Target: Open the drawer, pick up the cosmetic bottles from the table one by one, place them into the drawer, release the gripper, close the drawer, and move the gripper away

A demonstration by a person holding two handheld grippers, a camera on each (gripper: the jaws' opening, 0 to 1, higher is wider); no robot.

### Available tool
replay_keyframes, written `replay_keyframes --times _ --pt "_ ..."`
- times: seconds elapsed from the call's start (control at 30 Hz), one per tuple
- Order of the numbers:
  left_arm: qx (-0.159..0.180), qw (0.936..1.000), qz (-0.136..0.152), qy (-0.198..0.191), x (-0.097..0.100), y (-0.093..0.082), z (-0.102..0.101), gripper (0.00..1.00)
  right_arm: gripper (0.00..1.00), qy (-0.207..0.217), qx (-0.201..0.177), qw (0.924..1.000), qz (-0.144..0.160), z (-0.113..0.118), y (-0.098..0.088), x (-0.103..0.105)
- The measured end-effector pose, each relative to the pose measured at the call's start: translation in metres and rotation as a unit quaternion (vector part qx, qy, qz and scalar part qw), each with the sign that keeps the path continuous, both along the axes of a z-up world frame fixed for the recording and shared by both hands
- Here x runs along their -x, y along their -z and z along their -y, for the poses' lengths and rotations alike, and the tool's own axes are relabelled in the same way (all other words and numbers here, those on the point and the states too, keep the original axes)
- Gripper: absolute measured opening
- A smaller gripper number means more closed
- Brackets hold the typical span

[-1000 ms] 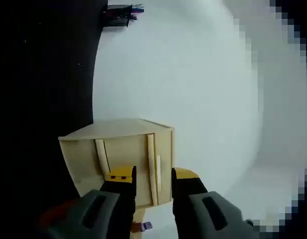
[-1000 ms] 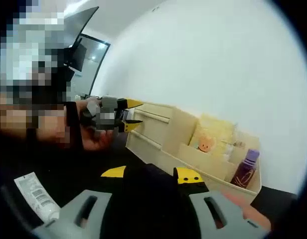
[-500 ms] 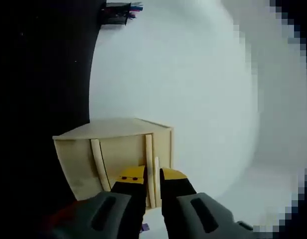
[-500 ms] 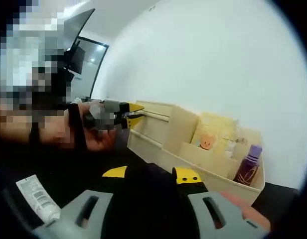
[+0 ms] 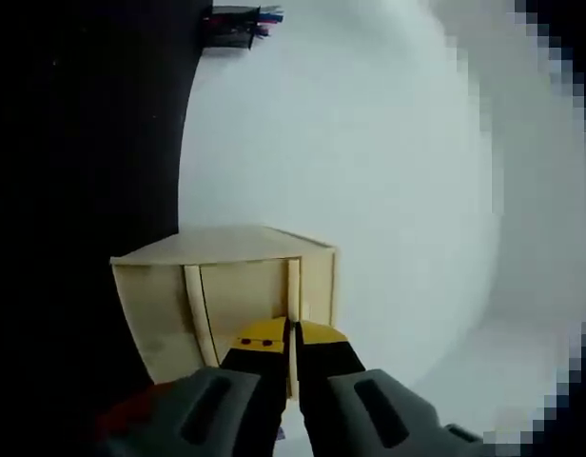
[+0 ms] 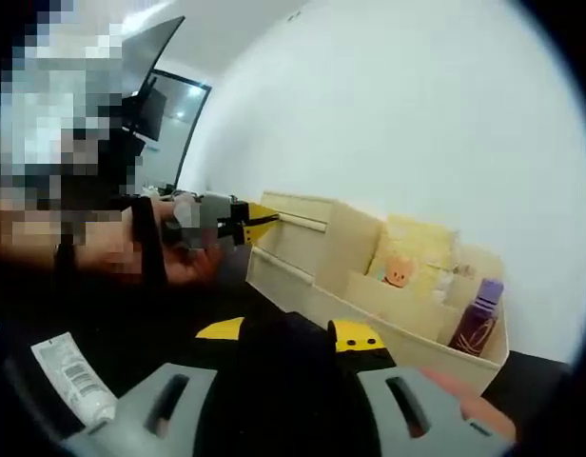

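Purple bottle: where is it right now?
In the right gripper view, the purple bottle stands upright in the end compartment of the wooden organizer, at the far right, beside the small figure, against the white wall.

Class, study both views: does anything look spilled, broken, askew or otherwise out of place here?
Nothing stands out. The wooden organizer sits upright, the purple bottle stands in its end compartment, and a white tube lies on the dark table.

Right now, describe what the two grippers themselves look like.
The left gripper has grey moulded bodies with dark slots, black jaws and yellow tips; one tip carries two small dark dots. The right gripper matches: grey bodies with slots, yellow tips. The person's hand has a dark band at the wrist.
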State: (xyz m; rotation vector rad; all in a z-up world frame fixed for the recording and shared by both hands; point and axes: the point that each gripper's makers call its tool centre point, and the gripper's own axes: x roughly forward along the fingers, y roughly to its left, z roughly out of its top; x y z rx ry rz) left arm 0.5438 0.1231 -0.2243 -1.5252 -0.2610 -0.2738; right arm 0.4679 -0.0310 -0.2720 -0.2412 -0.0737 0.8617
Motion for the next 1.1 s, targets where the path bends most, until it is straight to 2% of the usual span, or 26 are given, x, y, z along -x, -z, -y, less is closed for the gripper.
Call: replay_keyframes --times 0.1,0.3,0.4,0.5,0.63,0.77,0.87,1.1 --pt "0.014 0.9998 -0.016 0.006 0.003 0.004 -0.003 0.04 0.29 0.001 -0.002 1.0000 0.001 0.000 -0.001 0.000" --pt "0.014 0.9999 -0.004 0.002 0.028 -0.005 0.000 0.04 0.29 -0.002 0.004 1.0000 0.009 -0.001 -0.001 0.001" --pt "0.012 0.9998 -0.015 -0.002 0.027 0.000 0.001 0.05 0.29 0.000 0.009 0.9999 0.012 -0.001 -0.001 0.001" --pt "0.031 0.9994 -0.015 -0.010 0.024 0.005 -0.001 0.05 0.29 -0.004 0.017 0.9998 0.011 -0.002 0.001 0.001" --pt "0.018 0.9997 -0.006 -0.013 0.021 -0.002 0.003 0.06 0.29 -0.007 0.016 0.9998 0.009 -0.002 0.001 0.001" --pt "0.025 0.9996 0.000 -0.016 0.019 -0.009 0.002 0.07 0.29 -0.011 0.019 0.9997 0.010 -0.003 0.002 0.001" --pt "0.030 0.9993 0.001 -0.020 0.009 -0.012 -0.005 0.14 0.29 -0.013 0.023 0.9996 0.012 -0.004 0.002 0.002" --pt "0.026 0.9994 -0.009 -0.020 0.007 -0.008 -0.005 0.16 0.29 -0.018 0.030 0.9993 0.016 -0.006 0.003 0.004"
